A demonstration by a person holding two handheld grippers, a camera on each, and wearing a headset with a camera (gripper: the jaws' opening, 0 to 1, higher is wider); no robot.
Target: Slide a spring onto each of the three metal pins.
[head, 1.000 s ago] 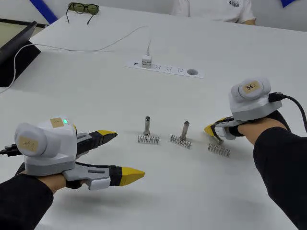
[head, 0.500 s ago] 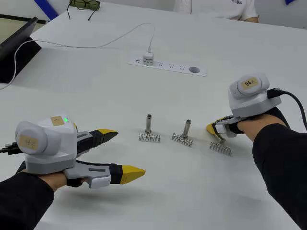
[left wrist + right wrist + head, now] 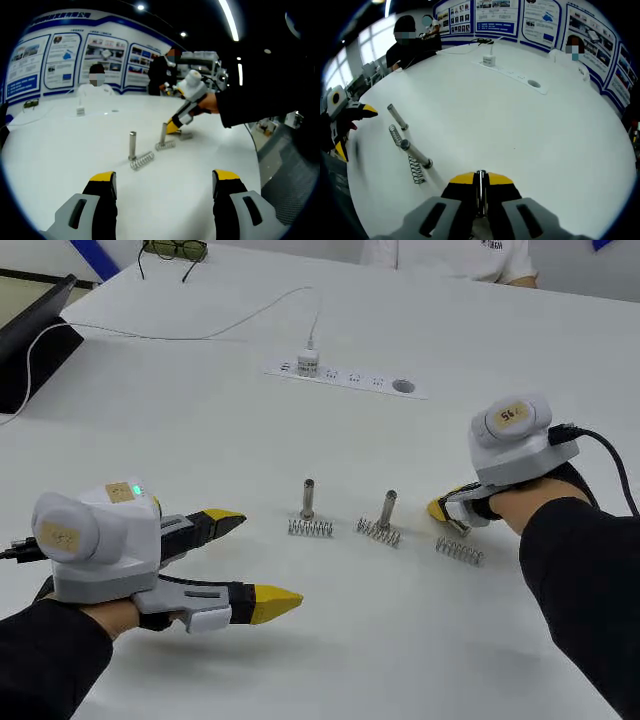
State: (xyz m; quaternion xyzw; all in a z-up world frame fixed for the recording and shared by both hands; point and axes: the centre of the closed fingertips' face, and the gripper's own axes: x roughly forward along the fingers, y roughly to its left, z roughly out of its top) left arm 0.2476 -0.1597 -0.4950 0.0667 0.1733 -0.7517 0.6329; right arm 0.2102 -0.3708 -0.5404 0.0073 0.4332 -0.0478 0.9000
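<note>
Seating a spring calls for a steady pin and a light pinch on the coil. The third pin (image 3: 480,189) is clamped between the fully closed jaws of the right tongs (image 3: 441,512), on the right-hand side of the middle pin (image 3: 386,508) and low over the surface (image 3: 200,440). Whether its foot touches the surface cannot be told. The third spring (image 3: 459,551) lies flat just beyond it, further from the middle pin and nearer the person.

The middle pin stands upright with the middle spring (image 3: 378,533) lying at its base. On its other side the outer pin (image 3: 308,497) stands upright with the outer spring (image 3: 310,529) at its foot. No spring is on a pin yet.

The left tongs (image 3: 252,558) hang wide open and empty, well apart from the middle pin on the outer-pin side.

Recommended procedure:
1. Hold the third pin firmly, with its free end exposed.
2. Bring the left tongs past the middle pin without brushing it; an upright pin will probably topple easily.
3. Pinch the third spring near one end, gently, so that the coil is not crushed.
4. Align the coil's bore with the pin's axis, then slide it on.
</note>
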